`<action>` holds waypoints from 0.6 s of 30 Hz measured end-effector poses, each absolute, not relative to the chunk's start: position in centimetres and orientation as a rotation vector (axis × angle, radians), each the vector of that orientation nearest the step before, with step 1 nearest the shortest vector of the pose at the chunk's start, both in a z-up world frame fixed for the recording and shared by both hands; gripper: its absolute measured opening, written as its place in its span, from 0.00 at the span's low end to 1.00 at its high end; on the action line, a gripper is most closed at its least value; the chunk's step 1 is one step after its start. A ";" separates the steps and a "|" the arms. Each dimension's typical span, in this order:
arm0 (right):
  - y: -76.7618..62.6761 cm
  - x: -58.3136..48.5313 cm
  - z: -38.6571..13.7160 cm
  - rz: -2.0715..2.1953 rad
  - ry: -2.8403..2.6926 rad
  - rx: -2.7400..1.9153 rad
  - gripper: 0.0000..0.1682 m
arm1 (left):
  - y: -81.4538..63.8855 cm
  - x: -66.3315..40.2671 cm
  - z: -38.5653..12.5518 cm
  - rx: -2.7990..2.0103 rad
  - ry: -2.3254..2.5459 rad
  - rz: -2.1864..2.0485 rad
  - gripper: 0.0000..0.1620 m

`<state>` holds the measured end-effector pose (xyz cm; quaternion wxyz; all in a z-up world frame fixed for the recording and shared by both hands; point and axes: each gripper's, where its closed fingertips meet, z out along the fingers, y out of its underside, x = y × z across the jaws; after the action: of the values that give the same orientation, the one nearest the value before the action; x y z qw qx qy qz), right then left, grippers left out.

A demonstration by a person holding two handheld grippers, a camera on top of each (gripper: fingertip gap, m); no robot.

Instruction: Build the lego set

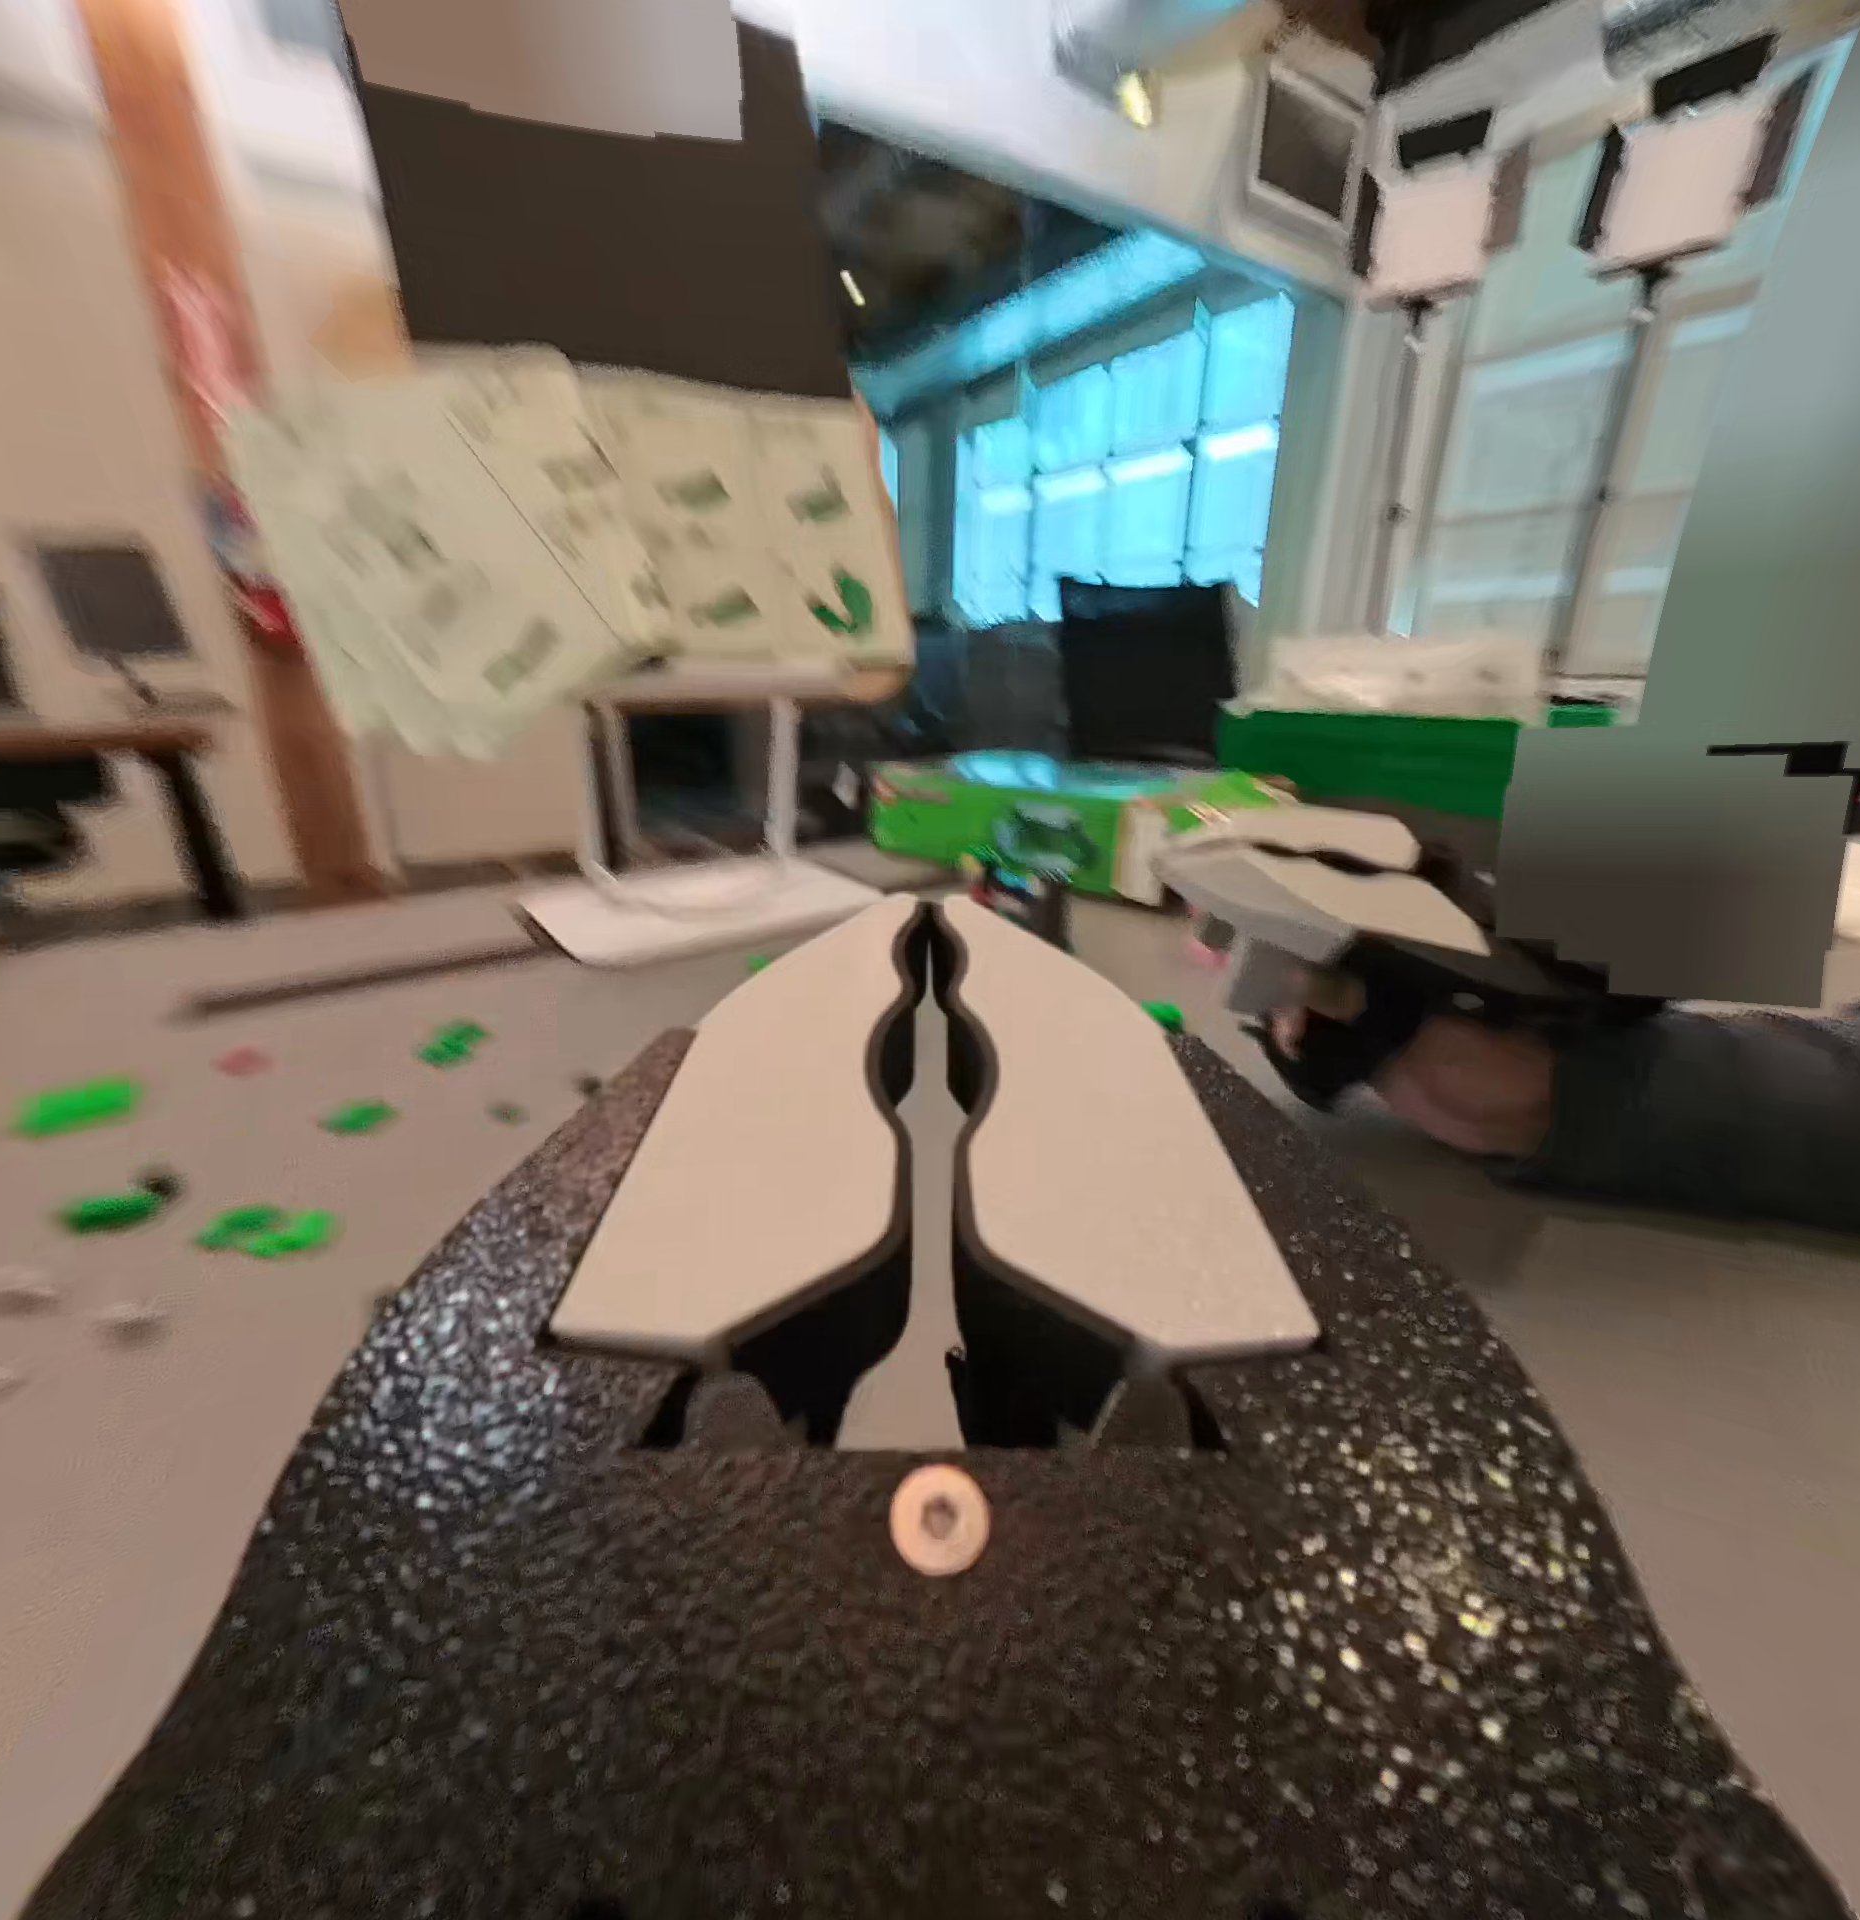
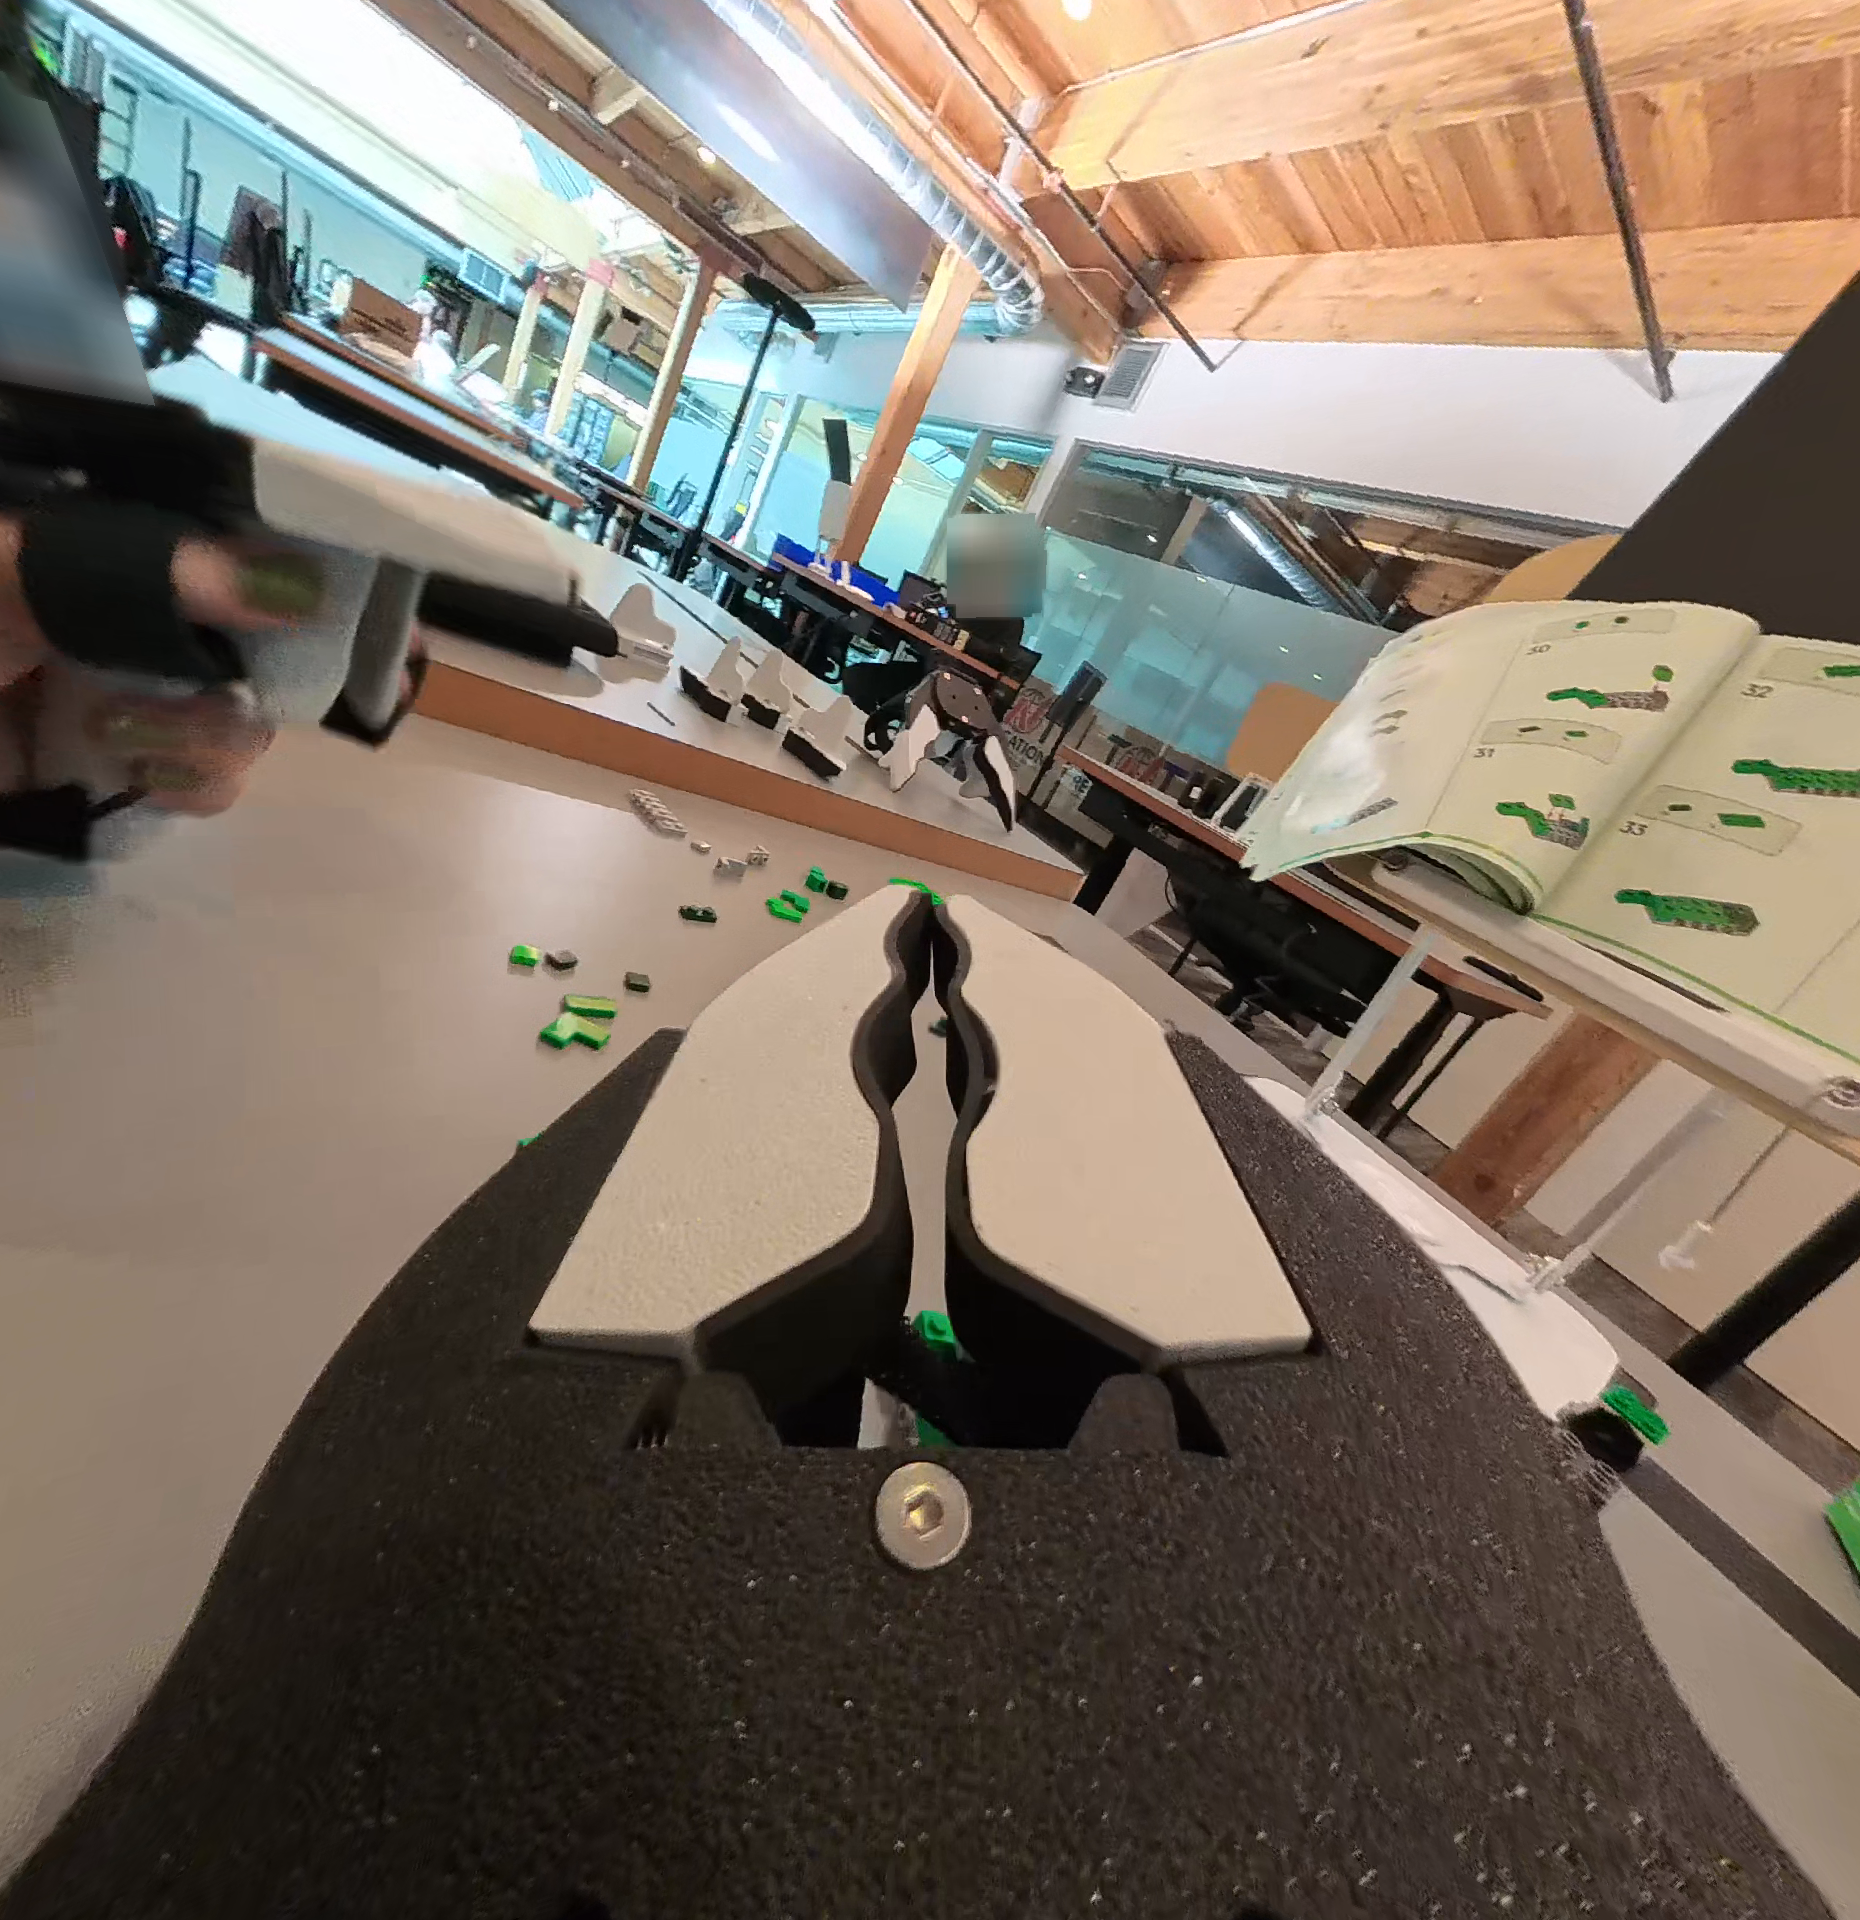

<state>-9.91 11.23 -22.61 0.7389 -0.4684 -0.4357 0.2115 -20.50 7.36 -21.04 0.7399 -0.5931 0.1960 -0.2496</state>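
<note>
Beneath the right gripper, fingers together, a green lego piece shows partly; left gripper likewise pinched, empty.

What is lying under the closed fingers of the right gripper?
Through the slot below the right gripper, a green and black lego piece shows on the table. The fingers cover the rest of it.

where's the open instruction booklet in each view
Left wrist view: the instruction booklet is upper left, blurred, propped on a white stand above the table.
Right wrist view: it sits at the right edge, open on that stand.
Shared landmark: the loose green bricks scattered on the grey table, left of each claw.
</note>
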 end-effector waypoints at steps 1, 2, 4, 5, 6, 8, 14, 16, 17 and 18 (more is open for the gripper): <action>11.5 -9.8 -22.7 0.463 -0.947 -1.041 0.00 | 7.8 -19.5 -22.3 -1.380 0.457 -0.645 0.00; 11.7 -9.8 -22.8 0.466 -0.942 -1.053 0.00 | 7.9 -18.5 -23.3 -1.456 0.482 -0.743 0.00; 11.8 -9.7 -22.9 0.478 -0.939 -1.064 0.00 | 7.6 -17.2 -24.2 -1.517 0.535 -0.867 0.00; 11.8 -9.7 -22.9 0.484 -0.940 -1.064 0.00 | 7.6 -17.1 -24.3 -1.522 0.537 -0.876 0.00; 11.7 -9.7 -22.9 0.490 -0.943 -1.062 0.00 | 7.6 -17.1 -24.3 -1.520 0.539 -0.864 0.00; 11.6 -9.8 -23.0 0.497 -0.954 -1.056 0.00 | 7.7 -17.4 -24.2 -1.509 0.536 -0.810 0.00; 11.9 -9.9 -23.0 0.477 -0.946 -1.070 0.00 | 7.8 -16.9 -24.9 -1.535 0.629 -0.636 0.00; 12.2 -9.8 -23.1 0.468 -0.932 -1.085 0.00 | 8.0 -16.8 -25.4 -1.547 0.682 -0.512 0.00; 12.3 -9.8 -23.1 0.469 -0.928 -1.091 0.00 | 8.0 -16.7 -25.6 -1.549 0.708 -0.450 0.00; 12.3 -9.8 -23.1 0.475 -0.928 -1.094 0.00 | 8.0 -16.6 -25.8 -1.548 0.736 -0.397 0.00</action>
<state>-9.77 12.31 -23.11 0.7278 -0.4966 -0.4210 0.2154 -16.57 8.04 -25.78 0.6375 -0.6778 0.3223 -0.1741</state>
